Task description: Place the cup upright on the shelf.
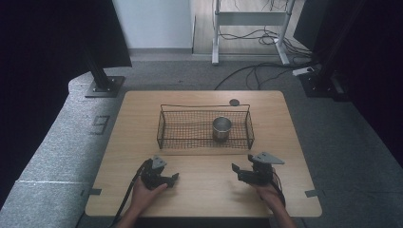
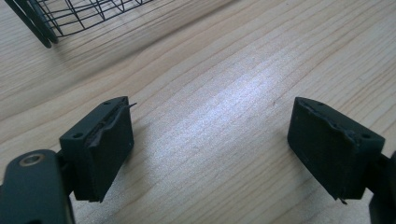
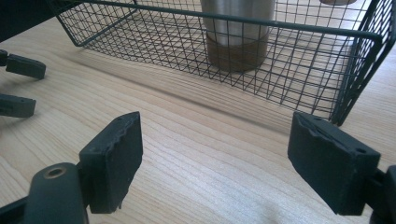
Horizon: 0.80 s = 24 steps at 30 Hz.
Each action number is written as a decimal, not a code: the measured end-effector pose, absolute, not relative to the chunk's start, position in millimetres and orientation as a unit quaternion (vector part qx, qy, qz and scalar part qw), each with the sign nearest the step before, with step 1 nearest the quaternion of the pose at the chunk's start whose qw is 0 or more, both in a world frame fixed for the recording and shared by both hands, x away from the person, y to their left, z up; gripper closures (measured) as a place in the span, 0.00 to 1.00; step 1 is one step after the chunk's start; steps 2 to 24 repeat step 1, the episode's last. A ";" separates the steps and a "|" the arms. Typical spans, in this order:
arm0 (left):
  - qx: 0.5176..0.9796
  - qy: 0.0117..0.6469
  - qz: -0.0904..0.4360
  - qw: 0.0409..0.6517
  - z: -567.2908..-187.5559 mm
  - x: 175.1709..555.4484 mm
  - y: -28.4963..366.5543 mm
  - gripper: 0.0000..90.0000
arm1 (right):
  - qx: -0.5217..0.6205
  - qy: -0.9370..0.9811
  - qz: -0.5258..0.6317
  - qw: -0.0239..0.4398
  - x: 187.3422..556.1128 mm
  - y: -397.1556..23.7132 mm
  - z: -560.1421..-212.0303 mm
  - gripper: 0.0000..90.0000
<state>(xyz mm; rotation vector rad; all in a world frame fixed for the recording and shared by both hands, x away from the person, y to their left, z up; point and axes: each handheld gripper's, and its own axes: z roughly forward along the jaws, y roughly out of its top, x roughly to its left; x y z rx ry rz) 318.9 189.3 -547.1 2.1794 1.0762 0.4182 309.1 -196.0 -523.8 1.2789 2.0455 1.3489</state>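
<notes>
A black wire basket stands at the middle of the wooden table, and a steel cup stands upright inside it toward the right. My left gripper lies near the front edge, left of centre, open with bare wood between its pads. My right gripper rests right of centre, just in front of the basket, also open and empty. In the right gripper view the cup stands behind the basket's near wall, and the left gripper shows at the far left.
A small dark round disc lies on the table just behind the basket's far rim. A corner of the basket shows at the top left of the left gripper view. Bare wood lies between the two grippers. Cables and stand feet sit on the floor beyond.
</notes>
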 end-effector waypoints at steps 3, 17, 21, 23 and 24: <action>0.834 0.412 0.160 0.331 -547.0 319.0 189.3 0.16 | 0.455 0.727 0.479 0.188 309.1 -196.3 -523.7 0.20; 0.834 0.412 0.160 0.331 -547.0 319.0 189.3 0.16 | 0.455 0.727 0.479 0.188 309.1 -196.3 -523.7 0.20; 0.834 0.412 0.160 0.331 -547.0 319.0 189.3 0.16 | 0.455 0.727 0.479 0.188 309.1 -196.3 -523.7 0.20; 0.834 0.412 0.160 0.331 -547.0 319.0 189.3 0.16 | 0.455 0.727 0.479 0.188 309.1 -196.3 -523.7 0.20; 0.834 0.412 0.160 0.331 -547.0 319.0 189.3 0.16 | 0.455 0.727 0.479 0.188 309.1 -196.3 -523.7 0.20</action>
